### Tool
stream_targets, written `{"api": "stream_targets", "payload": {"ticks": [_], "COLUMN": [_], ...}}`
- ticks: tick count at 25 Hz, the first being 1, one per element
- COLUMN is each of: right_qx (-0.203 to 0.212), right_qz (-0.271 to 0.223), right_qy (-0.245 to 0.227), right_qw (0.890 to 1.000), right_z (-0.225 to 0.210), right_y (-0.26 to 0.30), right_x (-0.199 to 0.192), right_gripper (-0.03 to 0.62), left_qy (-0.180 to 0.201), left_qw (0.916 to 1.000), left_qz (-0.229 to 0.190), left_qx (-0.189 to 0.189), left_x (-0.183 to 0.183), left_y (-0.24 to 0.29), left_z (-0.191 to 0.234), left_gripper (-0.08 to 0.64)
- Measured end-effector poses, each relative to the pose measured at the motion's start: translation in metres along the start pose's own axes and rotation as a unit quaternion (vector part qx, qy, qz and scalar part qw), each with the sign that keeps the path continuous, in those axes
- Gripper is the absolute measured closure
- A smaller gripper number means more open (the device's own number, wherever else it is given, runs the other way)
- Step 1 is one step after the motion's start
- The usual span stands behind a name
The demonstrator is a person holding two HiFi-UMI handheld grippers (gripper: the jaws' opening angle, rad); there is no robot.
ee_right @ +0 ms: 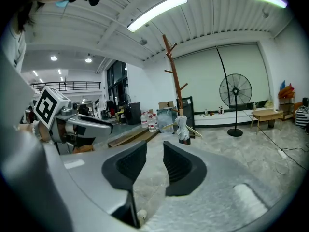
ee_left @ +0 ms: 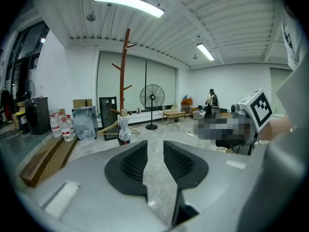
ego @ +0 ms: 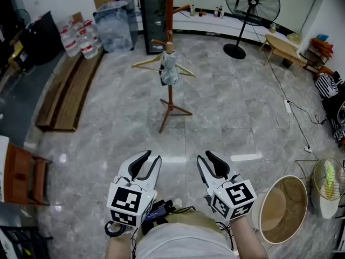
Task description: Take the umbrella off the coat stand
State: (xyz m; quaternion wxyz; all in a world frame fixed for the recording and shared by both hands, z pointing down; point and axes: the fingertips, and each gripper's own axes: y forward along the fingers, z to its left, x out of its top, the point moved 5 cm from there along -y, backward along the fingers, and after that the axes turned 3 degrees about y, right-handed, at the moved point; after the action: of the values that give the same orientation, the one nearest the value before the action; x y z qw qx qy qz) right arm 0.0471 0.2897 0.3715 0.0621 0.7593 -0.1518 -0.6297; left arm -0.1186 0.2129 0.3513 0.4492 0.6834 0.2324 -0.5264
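A folded grey-blue umbrella [ego: 169, 69] hangs low on a tall brown wooden coat stand [ego: 170, 15], with a wooden hanger spread out behind it. The stand rises from tripod feet on the grey marble floor, well ahead of me. Both grippers are held low and close to my body, far short of it. My left gripper [ego: 146, 163] is open, with nothing between its black pads. My right gripper [ego: 209, 163] is open too and holds nothing. The left gripper view shows the umbrella [ee_left: 124, 129] small and left of centre. In the right gripper view the umbrella [ee_right: 182, 129] hangs just right of the jaws' gap.
Long wooden planks [ego: 64, 90] lie at the left with water bottles [ego: 81, 39] behind them. A black cabinet [ego: 152, 20] stands behind the stand, and a pedestal fan [ego: 252, 4] and small wooden table [ego: 285, 47] at the back right. A round basket [ego: 283, 209] and a cable [ego: 291, 109] are at my right.
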Motion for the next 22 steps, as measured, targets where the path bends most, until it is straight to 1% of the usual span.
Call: {"api": "stream_targets", "payload": {"ticks": [7,12,22], "right_qx": [-0.01,-0.02,-0.031], "right_qz": [-0.005,-0.004,0.001], "right_qy": [0.004,-0.002,-0.015], "right_qw": [1.0,1.0,0.999], "right_z": [-0.01,-0.017,-0.04], "right_y": [0.001,0.006,0.041], "right_x": [0.003,0.007,0.025], "right_gripper": [0.486,0.486,0.486], "left_qy": [0.005,-0.004,-0.002], "left_qw": [1.0,0.9999,0.9998], "left_qz": [-0.003,-0.01,-0.002], "left_qx": [-0.003,-0.008,-0.021], "left_x": [0.006,0.011,0.024], "left_y": [0.008,0.02,0.064], "left_z": [0.003,0.012,0.039], "left_gripper": [0.454,0.455,0.459]}}
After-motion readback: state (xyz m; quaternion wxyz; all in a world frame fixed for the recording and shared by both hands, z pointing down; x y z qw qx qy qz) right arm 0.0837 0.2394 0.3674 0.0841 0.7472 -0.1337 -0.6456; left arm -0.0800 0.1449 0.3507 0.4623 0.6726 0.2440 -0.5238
